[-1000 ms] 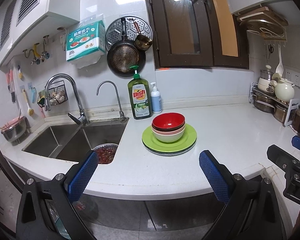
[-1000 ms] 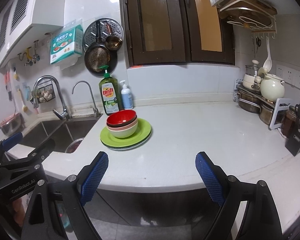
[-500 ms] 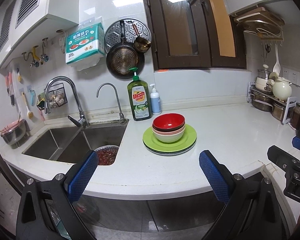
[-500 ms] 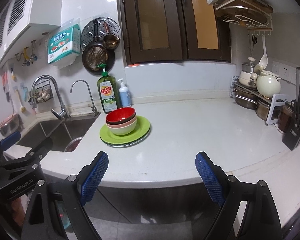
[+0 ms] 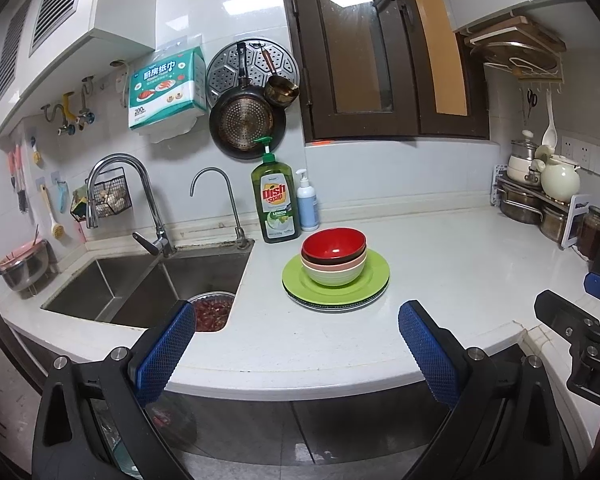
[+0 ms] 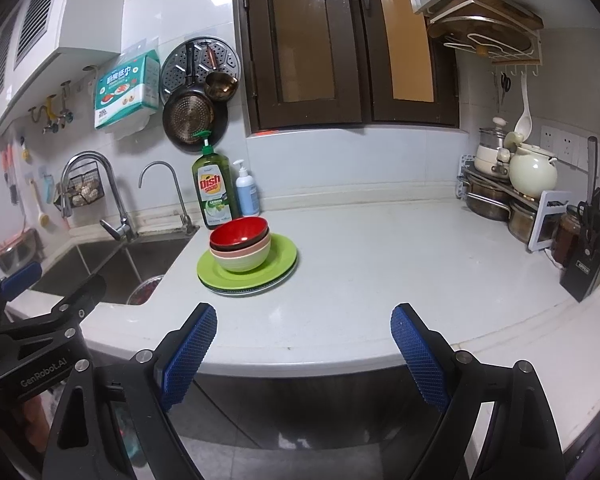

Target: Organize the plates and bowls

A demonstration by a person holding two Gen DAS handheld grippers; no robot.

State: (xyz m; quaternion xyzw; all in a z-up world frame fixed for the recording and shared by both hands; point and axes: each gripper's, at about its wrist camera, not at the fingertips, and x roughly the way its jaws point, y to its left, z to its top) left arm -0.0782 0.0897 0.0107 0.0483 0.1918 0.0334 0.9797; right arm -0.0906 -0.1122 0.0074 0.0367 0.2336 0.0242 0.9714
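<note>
A stack of bowls, with a red bowl [image 5: 333, 242] on top and a pale green bowl [image 5: 336, 275] at the bottom, sits on a lime green plate [image 5: 374, 282] that tops a small pile of plates on the white counter. The right wrist view shows the same red bowl [image 6: 239, 233] and green plate [image 6: 281, 258]. My left gripper [image 5: 296, 350] hangs open off the counter's front edge, short of the stack. Beside it my right gripper [image 6: 303, 346] is open too, with the stack ahead to its left. Both hold nothing.
A double sink [image 5: 140, 280] with a strainer of red food [image 5: 214, 312] lies left of the stack. A dish soap bottle [image 5: 275, 200] and a pump bottle [image 5: 307, 202] stand behind it. Pots and a kettle [image 6: 532, 172] fill a rack at the right, with a knife block [image 6: 588, 256] nearby.
Both views have risen and tilted slightly, showing more of the counter and the right-hand rack. The bowls and plates have not moved, and both grippers stay open.
</note>
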